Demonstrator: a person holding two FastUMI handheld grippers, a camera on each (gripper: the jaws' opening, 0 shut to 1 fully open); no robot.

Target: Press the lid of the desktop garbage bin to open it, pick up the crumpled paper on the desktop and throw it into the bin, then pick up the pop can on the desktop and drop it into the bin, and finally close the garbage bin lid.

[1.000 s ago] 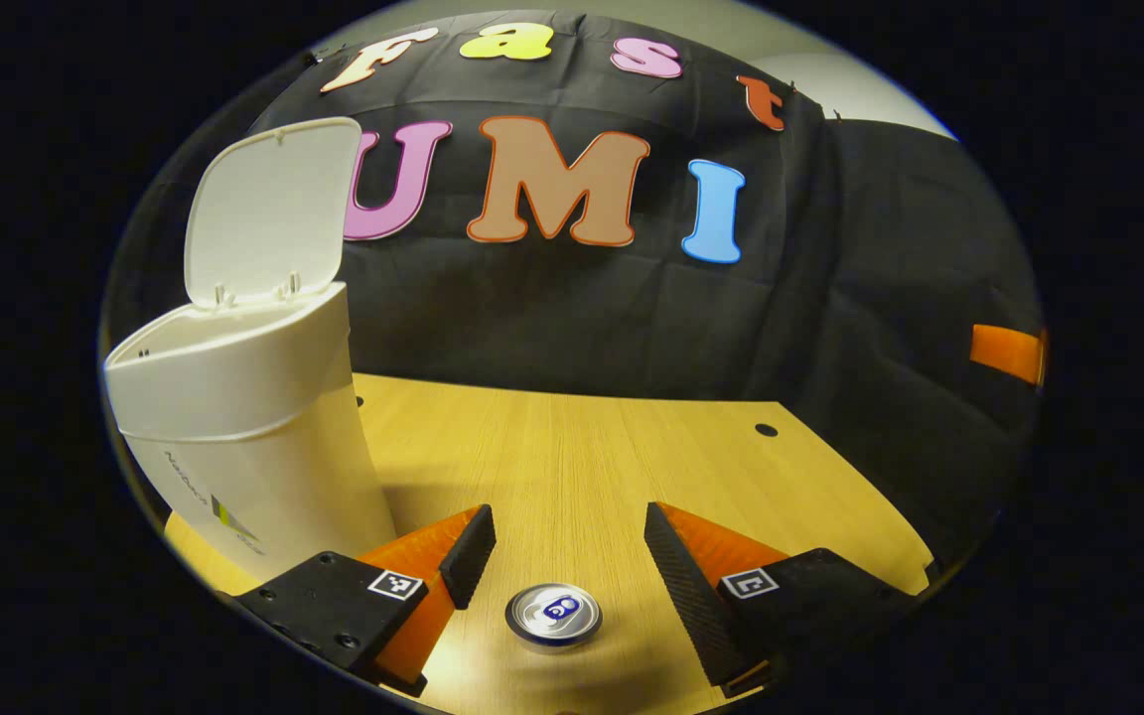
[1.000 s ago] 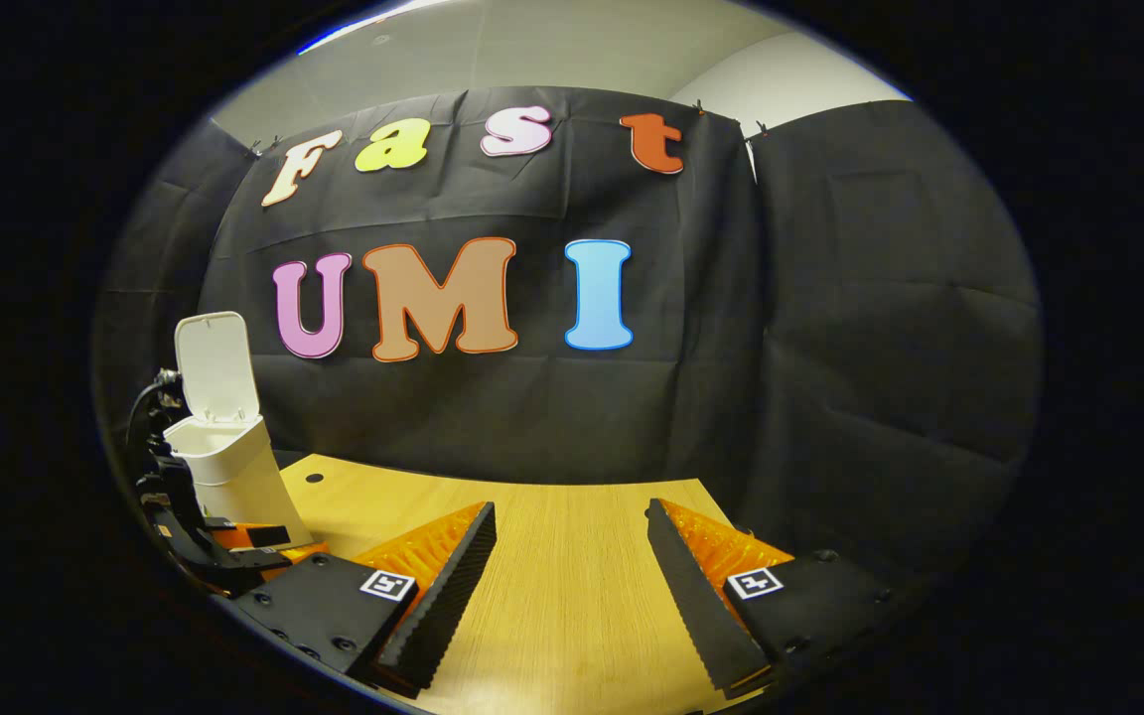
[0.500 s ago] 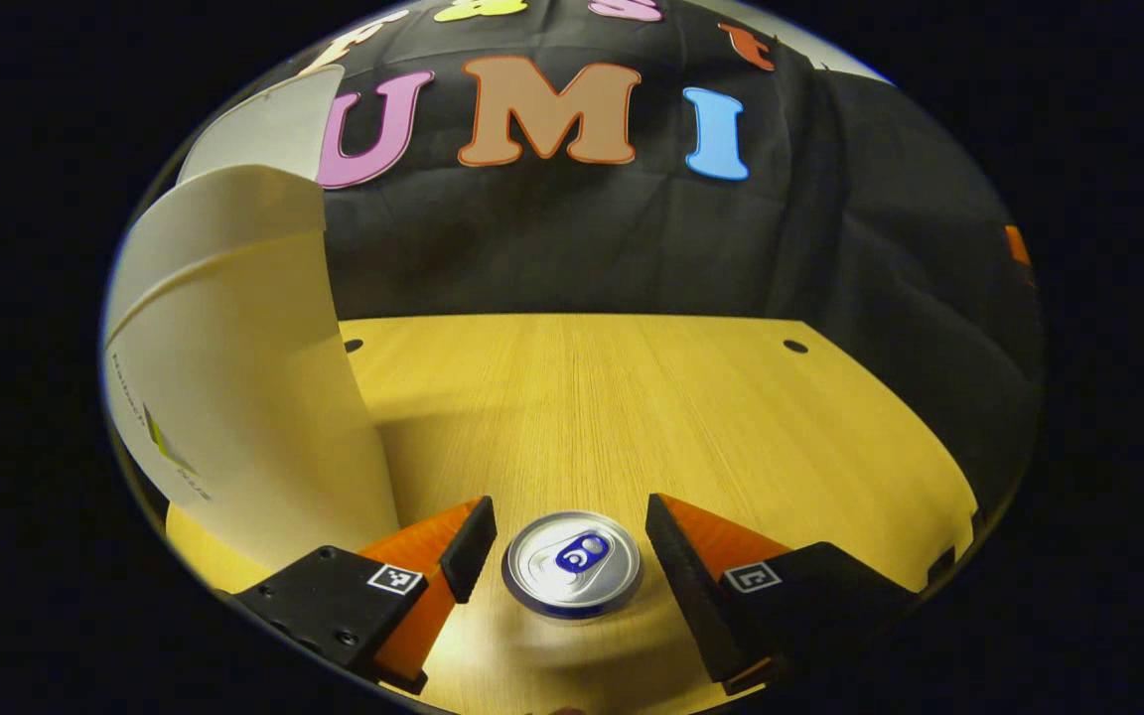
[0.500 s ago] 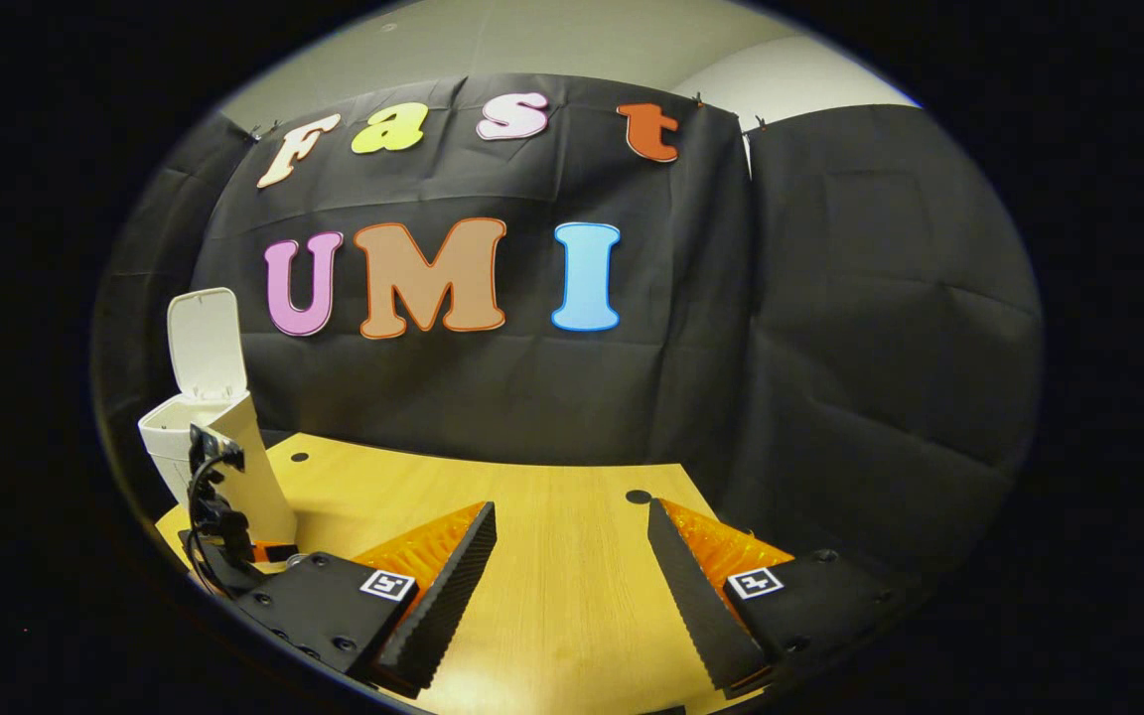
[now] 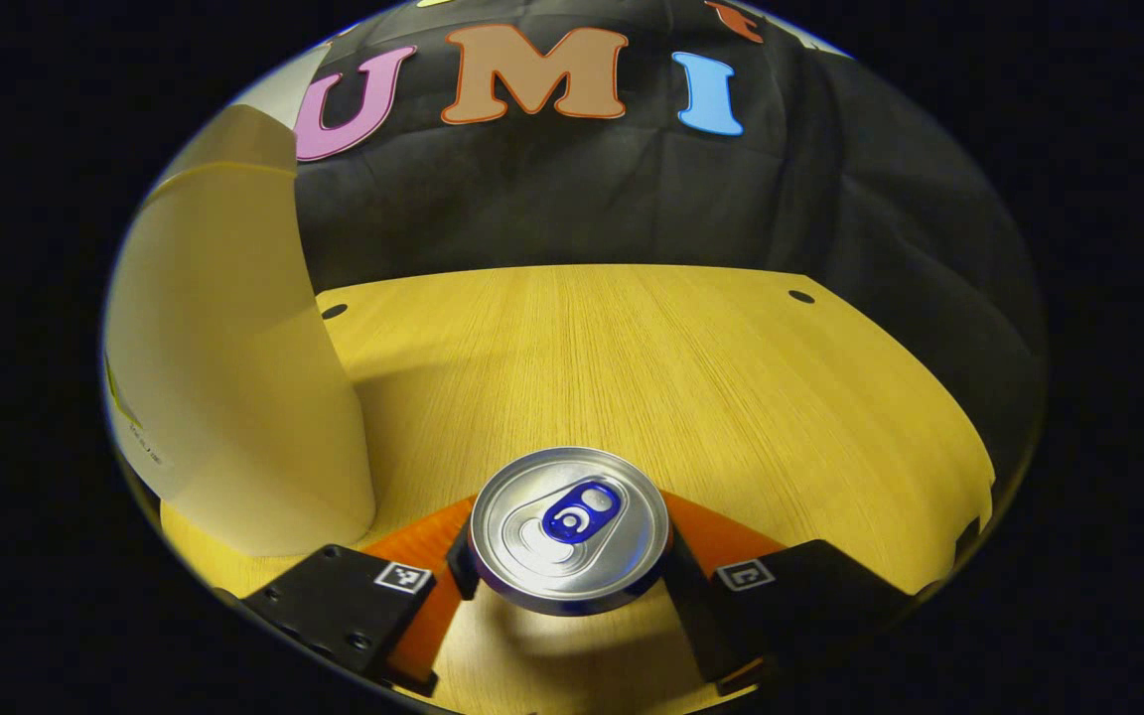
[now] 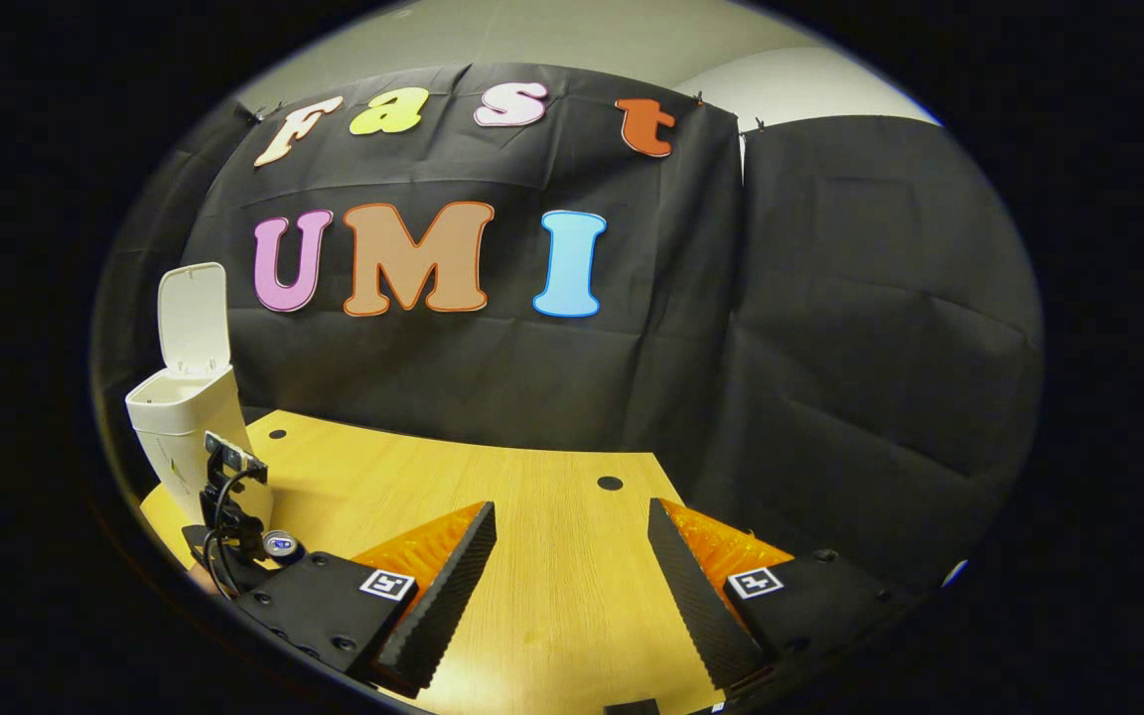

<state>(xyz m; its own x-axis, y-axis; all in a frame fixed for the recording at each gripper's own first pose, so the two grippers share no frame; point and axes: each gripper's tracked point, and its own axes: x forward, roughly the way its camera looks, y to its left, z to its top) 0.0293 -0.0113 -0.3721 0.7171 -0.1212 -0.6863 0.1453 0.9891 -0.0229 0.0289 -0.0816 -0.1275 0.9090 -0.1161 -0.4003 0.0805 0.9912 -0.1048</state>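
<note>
Silver pop can (image 5: pixel 569 526) sits upright between our left gripper (image 5: pixel 569 574) fingers, apparently touching; right gripper (image 6: pixel 572 586) gapes.

Your left gripper view sits low over the tabletop (image 5: pixel 691 377), tipped down, close beside the bin (image 5: pixel 224 377) near the left edge. Your right gripper view looks level toward the back edge from farther off — both share the bin (image 6: pixel 190 427) and tabletop (image 6: pixel 532 526).
</note>
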